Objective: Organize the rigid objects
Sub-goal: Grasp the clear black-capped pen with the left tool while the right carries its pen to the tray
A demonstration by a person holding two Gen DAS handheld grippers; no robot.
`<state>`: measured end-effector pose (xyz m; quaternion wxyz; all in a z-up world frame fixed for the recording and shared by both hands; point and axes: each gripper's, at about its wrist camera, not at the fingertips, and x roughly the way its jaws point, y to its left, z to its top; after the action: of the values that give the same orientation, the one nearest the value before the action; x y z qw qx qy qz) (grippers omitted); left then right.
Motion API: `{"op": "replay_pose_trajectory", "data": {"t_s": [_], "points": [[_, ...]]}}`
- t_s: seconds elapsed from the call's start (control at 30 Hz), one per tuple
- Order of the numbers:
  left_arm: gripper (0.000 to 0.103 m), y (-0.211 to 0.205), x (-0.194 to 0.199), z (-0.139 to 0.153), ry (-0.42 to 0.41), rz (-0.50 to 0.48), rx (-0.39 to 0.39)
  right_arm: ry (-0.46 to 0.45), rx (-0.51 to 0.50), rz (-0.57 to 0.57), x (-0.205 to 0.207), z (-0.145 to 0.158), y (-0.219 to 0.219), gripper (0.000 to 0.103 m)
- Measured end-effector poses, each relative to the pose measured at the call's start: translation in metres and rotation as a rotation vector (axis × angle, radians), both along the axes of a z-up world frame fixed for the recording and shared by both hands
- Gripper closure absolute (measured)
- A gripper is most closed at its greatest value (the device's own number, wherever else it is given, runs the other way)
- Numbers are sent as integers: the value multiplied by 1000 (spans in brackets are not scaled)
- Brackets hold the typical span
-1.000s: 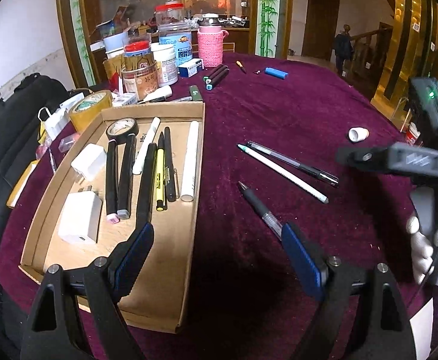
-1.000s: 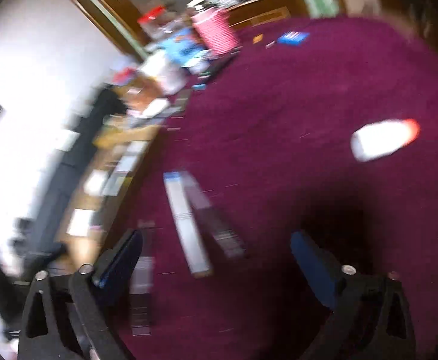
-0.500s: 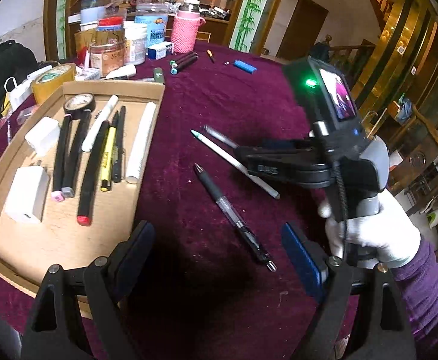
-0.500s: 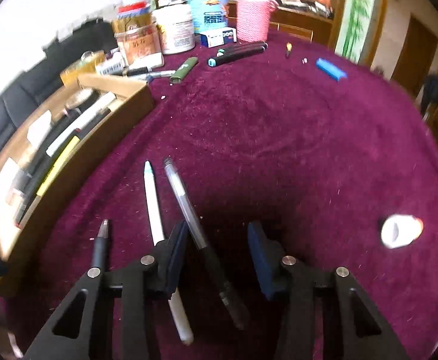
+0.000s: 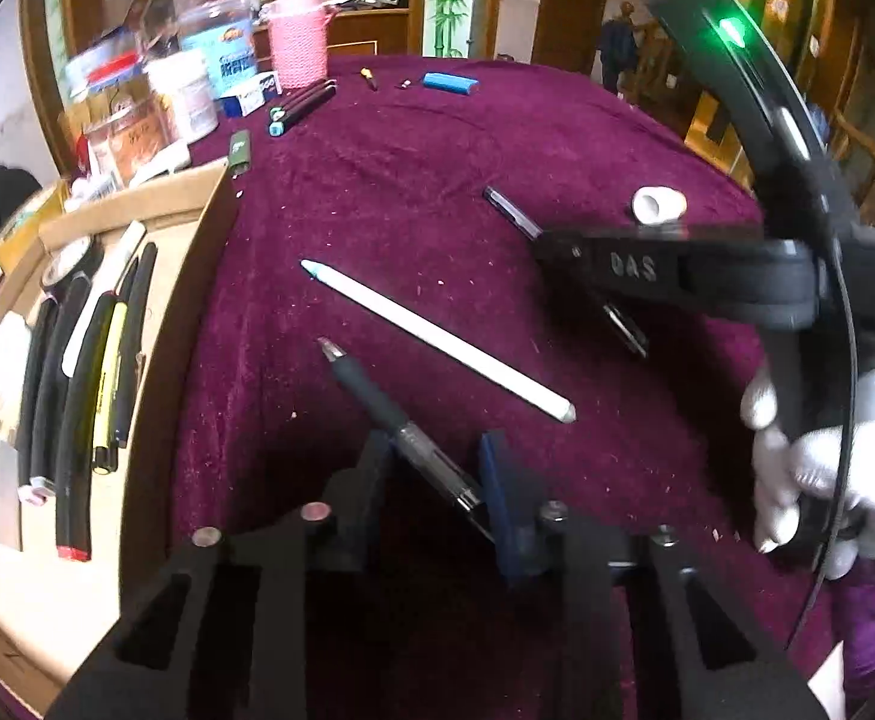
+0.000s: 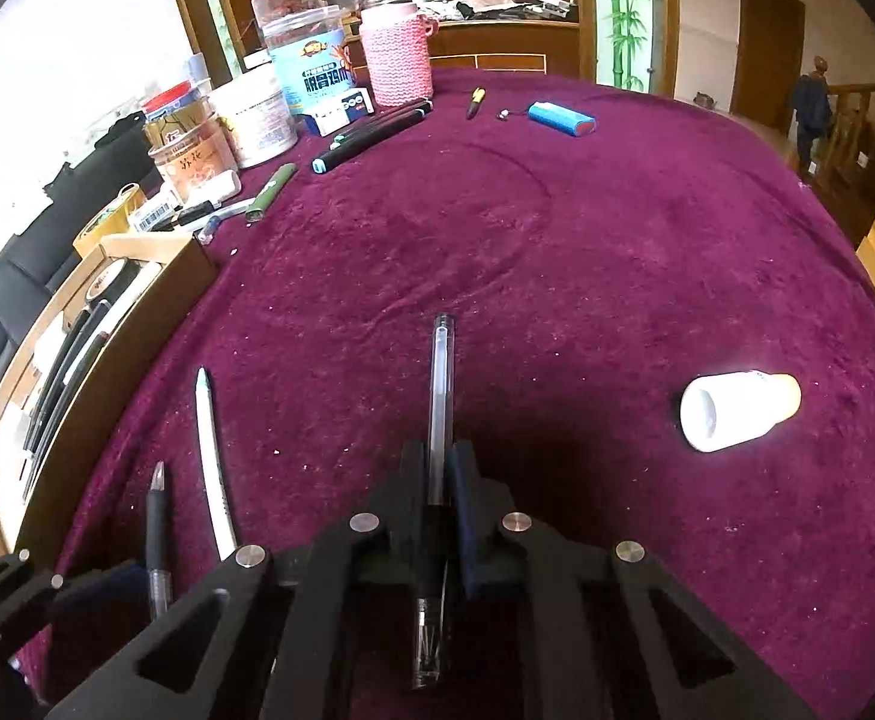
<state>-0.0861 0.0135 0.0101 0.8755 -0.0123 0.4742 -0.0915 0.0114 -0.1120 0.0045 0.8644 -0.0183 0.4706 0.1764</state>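
Note:
My right gripper [image 6: 437,468] is shut on a clear-barrelled pen [image 6: 440,384] that points away along the purple tablecloth; this gripper also shows in the left wrist view [image 5: 563,252]. My left gripper [image 5: 437,462] straddles a black-grip pen [image 5: 377,396] lying on the cloth, its jaws narrowed around it with a small gap showing. A white pen [image 5: 437,342] lies between the two, also in the right wrist view [image 6: 212,456]. A cardboard tray [image 5: 197,276] at the left holds several pens and markers.
A white cap [image 6: 737,411] lies on the cloth at the right. Jars, a pink-sleeved bottle [image 6: 395,54], markers [image 6: 371,135], a green lighter [image 6: 270,192] and a blue lighter [image 6: 560,119] crowd the far side. A black chair stands left of the tray.
The right gripper has closed on the clear pen. The left gripper has lowered over the black-grip pen and its jaws have narrowed a lot.

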Motion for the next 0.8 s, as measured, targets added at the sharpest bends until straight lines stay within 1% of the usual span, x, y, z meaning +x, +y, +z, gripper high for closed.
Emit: {"op": "replay_pose_trajectory", "data": {"t_s": [0.1, 0.17, 0.23, 0.33, 0.43, 0.5, 0.63, 0.73, 0.8], "points": [[90, 17, 1, 2, 16, 30, -57, 4, 15, -4, -1, 1, -2, 93], [93, 27, 0, 5, 15, 47, -81, 15, 43, -9, -1, 0, -4, 93], [93, 33, -6, 10, 3, 53, -93, 32, 93, -10, 0, 0, -8, 93], [93, 37, -14, 16, -20, 52, -121, 29, 143, -19, 0, 2, -13, 93], [93, 44, -21, 25, -50, 55, -143, 27, 226, -15, -1, 7, -18, 93], [93, 54, -28, 34, -65, 65, -171, 40, 287, -7, -1, 8, -21, 93], [93, 83, -44, 52, -97, 103, -233, 38, 367, 10, -3, 13, -21, 93], [93, 107, -55, 66, -133, 135, -264, 16, 383, 22, -7, 21, -15, 93], [92, 125, -62, 75, -161, 156, -270, 26, 413, 27, -8, 25, -12, 93]]}}
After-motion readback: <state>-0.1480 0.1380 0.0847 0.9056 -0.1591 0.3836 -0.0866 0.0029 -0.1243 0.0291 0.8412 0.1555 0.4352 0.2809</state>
